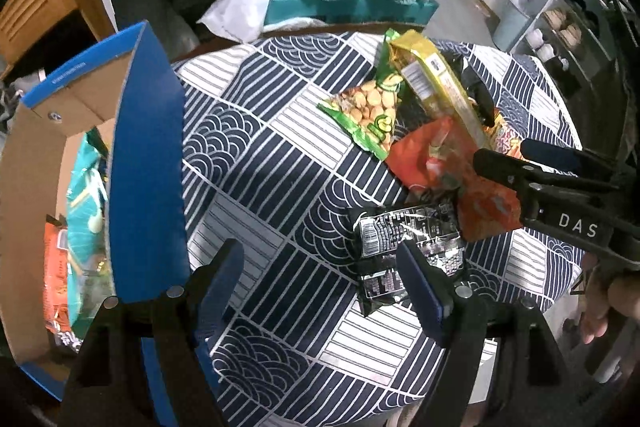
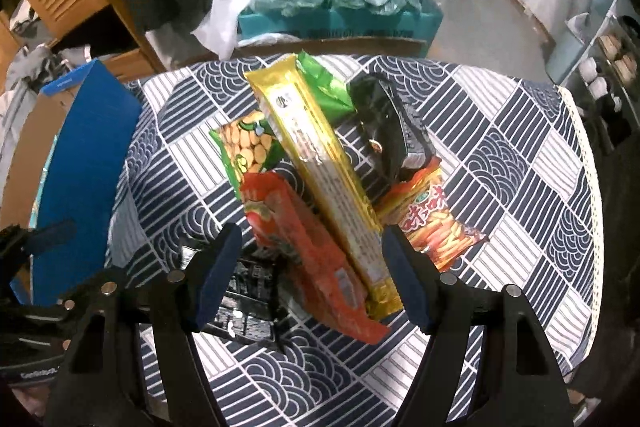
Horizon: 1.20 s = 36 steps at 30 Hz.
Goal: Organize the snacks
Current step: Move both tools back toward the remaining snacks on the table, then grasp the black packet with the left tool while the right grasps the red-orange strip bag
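Snack pile on round table w/ navy-white patterned cloth: long gold foil packet, orange-red packet, green peanut bag, black-silver packet. Blue cardboard box at table's left edge, some packets inside. Left gripper released, empty, above cloth beside black-silver packet. Right gripper spread, over gold and orange-red packets, not clenched.

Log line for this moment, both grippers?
left gripper: open, empty | right gripper: open, astride gold packet | blue box: partly filled
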### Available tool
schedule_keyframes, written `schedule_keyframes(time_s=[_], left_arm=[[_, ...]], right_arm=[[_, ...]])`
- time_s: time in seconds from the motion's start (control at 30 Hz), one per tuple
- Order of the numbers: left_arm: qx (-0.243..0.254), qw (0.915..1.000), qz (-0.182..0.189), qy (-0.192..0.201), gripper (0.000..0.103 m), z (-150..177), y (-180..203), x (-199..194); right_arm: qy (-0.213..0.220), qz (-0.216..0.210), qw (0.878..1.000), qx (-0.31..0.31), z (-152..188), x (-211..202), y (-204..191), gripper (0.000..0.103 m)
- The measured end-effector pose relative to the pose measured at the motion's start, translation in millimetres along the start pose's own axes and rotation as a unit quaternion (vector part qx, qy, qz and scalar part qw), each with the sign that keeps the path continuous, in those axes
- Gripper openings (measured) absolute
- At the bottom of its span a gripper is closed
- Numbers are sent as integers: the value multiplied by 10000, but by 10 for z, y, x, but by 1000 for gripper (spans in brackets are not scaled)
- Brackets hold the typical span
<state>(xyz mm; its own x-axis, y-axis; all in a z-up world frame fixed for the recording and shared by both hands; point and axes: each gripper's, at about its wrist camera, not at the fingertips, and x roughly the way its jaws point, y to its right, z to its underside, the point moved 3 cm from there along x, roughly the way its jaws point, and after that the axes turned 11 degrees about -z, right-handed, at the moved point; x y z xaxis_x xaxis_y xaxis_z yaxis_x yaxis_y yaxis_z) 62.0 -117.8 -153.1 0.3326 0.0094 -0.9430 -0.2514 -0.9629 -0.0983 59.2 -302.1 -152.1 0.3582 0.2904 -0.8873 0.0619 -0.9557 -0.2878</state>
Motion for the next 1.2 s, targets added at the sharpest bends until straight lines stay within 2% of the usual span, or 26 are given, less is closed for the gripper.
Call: schedule_keyframes(time_s=[0.1,0.23,0.43,0.5,0.53,0.57,1.2], left_arm=[[-4,9999,-1,-101,80,3,9,73],[-27,9998,30,-205,80,5,19,130],[14,9997,58,-242,80,0,61,151],[41,9997,59,-254,80,8,77,157],[51,9996,58,-262,80,11,85,162],[67,9996,55,-277,80,23,92,171],[353,9978,355,-439,82,179,407,151]], right_arm=[[-83,-22,10000,16,34,70,27,74],[-236,-58,9997,-36,87,186,39,64],[-432,63,9989,-172,206,367,34,56],[-442,245,9983,-292,222,359,12,43],[-471,312,9979,-313,239,349,16,29],[-503,275,9980,-269,257,346,24,23],[-666,173,9959,595,809,-108,359,21]])
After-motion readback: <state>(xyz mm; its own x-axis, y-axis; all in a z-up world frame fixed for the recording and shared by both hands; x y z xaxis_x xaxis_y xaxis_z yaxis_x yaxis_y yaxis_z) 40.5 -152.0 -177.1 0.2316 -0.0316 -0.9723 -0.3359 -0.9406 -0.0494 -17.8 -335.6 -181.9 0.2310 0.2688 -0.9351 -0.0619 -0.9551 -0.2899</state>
